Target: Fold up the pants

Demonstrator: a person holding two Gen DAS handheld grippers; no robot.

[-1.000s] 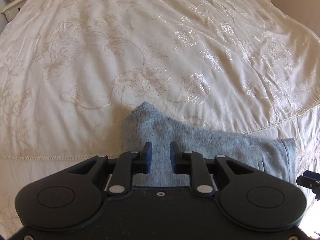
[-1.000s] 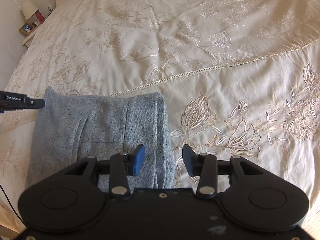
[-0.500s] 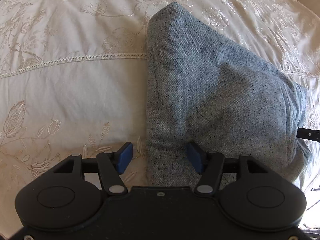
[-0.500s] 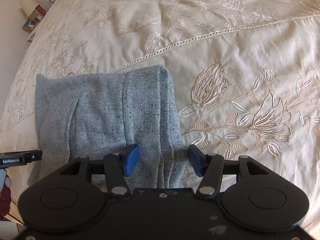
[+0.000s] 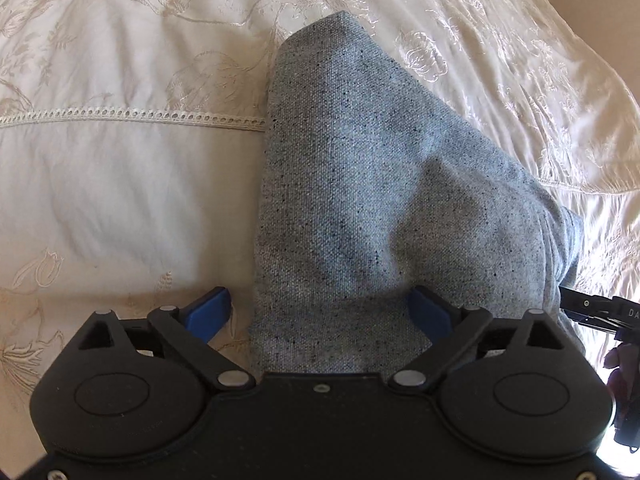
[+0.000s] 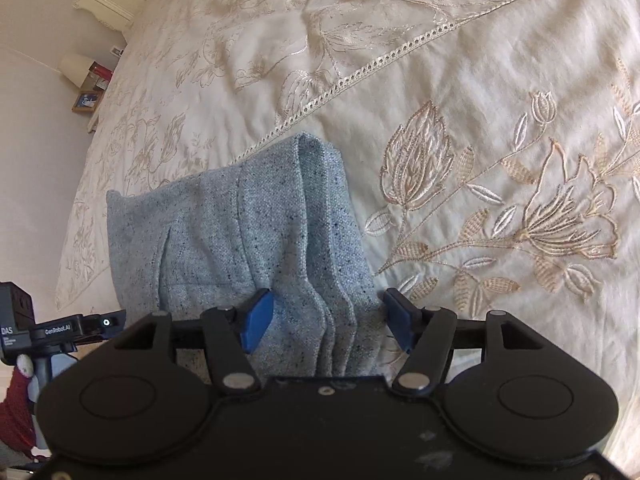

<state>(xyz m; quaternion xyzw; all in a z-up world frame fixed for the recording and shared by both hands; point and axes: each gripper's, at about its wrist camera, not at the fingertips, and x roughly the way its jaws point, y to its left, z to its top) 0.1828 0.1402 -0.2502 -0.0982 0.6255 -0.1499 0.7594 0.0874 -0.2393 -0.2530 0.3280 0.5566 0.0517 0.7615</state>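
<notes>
Grey folded pants [image 5: 372, 200] lie between both spread tongs [image 6: 326, 322].

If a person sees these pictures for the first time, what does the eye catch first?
First, the folded grey pants, lying on the cream embroidered bedspread. Next, the two black tongs with blue tips at the bottom of each view: the left tongs and the right tongs both stand open around the pants' near edge.
</notes>
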